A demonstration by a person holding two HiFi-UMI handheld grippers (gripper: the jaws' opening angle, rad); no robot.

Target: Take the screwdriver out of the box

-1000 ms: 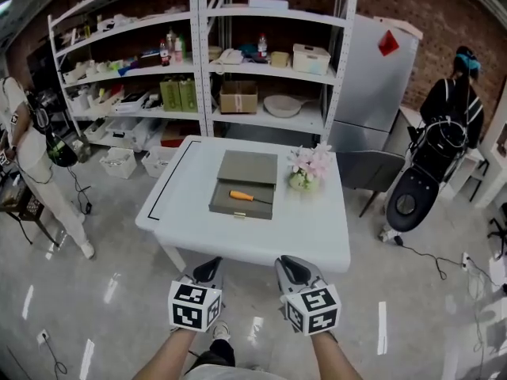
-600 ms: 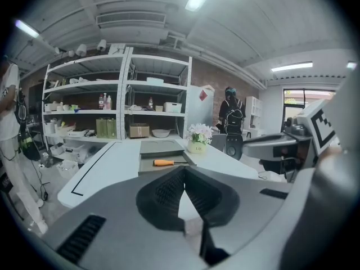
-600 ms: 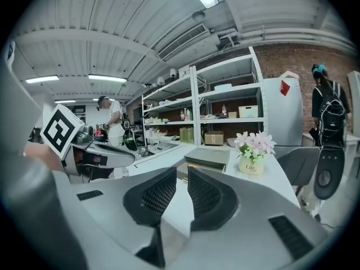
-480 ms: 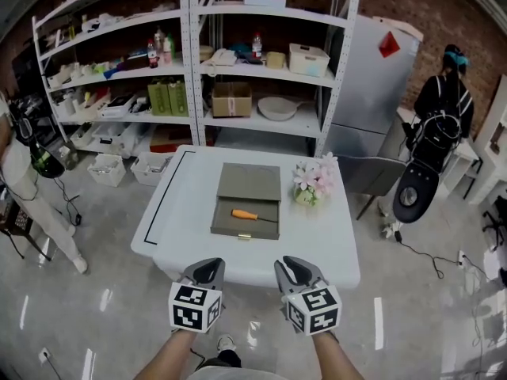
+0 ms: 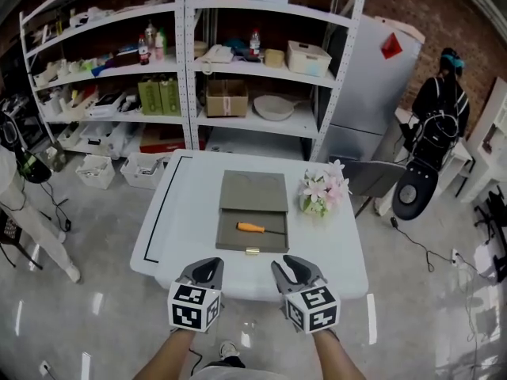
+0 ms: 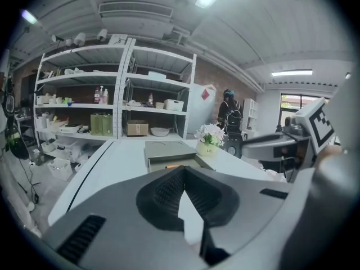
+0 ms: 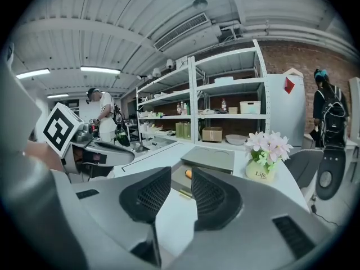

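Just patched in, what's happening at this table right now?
A person stands at the near edge of the white table with a gripper in each hand, both short of the box. The grey box lies open, and the orange-handled screwdriver is in its lower half, not yet taken out. The left tongs are shut and empty. The right tongs are opening, with nothing between them. A small pot of flowers sits to the right of the box.
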